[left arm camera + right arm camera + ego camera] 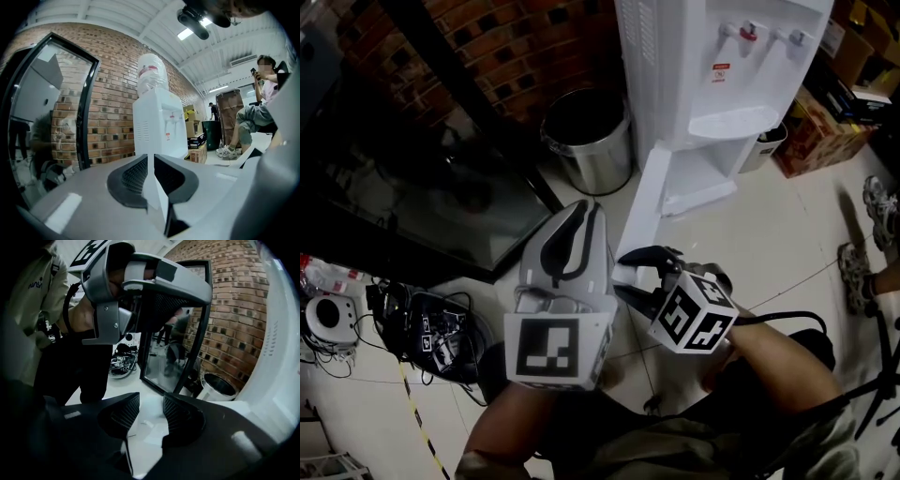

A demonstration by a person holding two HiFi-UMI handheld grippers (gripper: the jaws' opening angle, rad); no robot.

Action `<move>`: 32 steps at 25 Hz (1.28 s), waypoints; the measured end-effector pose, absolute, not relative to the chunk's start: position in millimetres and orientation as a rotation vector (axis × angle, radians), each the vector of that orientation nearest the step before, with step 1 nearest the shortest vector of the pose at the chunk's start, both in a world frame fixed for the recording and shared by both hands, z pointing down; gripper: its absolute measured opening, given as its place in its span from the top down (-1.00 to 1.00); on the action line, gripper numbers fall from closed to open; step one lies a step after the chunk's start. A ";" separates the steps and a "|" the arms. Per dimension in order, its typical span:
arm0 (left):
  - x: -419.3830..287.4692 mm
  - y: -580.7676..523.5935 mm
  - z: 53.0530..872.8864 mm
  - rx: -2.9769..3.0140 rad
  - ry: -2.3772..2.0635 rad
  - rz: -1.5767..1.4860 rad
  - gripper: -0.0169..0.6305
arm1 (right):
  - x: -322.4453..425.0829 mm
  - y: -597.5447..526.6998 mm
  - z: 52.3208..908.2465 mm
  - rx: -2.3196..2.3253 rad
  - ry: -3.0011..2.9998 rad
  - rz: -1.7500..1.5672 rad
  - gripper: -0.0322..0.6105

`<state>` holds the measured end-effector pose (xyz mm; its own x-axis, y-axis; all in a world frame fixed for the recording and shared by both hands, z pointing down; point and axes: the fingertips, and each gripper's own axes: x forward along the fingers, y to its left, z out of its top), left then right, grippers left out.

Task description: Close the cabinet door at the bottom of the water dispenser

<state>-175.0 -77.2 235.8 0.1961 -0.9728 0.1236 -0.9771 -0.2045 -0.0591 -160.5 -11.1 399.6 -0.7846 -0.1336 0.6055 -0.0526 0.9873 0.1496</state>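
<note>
The white water dispenser point(712, 56) stands at the top right. Its bottom cabinet door point(652, 197) is swung open toward me. My black right gripper point(619, 272) is at the door's free end, one finger on each side of the lower corner, jaws open. Whether a pad touches the door I cannot tell. In the right gripper view a white surface fills the gap at my right gripper point(151, 401). My grey left gripper point(581, 208) hangs just left of the door, its tips together and holding nothing. It points at the dispenser point(159, 122).
A steel pot point(591, 141) stands left of the dispenser. A black-framed glass panel point(412, 187) leans at the left, with cables and devices point(431, 328) on the floor below it. Cardboard boxes point(816, 141) and a person's shoes point(881, 206) are at the right.
</note>
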 end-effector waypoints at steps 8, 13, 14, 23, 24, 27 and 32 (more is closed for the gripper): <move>-146.0 -84.7 240.9 2.468 -1.892 0.190 0.79 | -124.6 -7.2 400.9 0.189 -2.420 -0.124 0.47; -118.0 -89.2 239.7 2.524 -1.828 0.188 0.77 | -91.0 -6.8 400.5 0.263 -2.394 -0.072 0.47; -114.7 -90.1 241.6 2.527 -1.821 0.196 0.77 | -84.6 -7.1 400.5 0.273 -2.385 -0.062 0.47; -95.7 -104.9 248.2 2.538 -1.824 0.200 0.77 | -27.3 -17.5 400.7 0.342 -2.329 0.079 0.47; -93.3 -108.4 249.9 2.540 -1.827 0.205 0.77 | -21.4 -19.1 400.2 0.337 -2.329 0.098 0.47; -85.2 -118.8 256.2 2.539 -1.827 0.218 0.77 | -5.2 -24.4 398.5 0.299 -2.328 0.134 0.46; -66.5 -137.9 265.7 2.526 -1.816 0.234 0.77 | 22.1 -37.2 396.2 0.231 -2.327 0.173 0.47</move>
<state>-66.5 -137.9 265.7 0.3113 -0.9408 0.1344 -0.9441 -0.3223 -0.0697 22.1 -37.2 396.2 -0.6827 -0.1133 0.7219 -0.2188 0.9743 -0.0540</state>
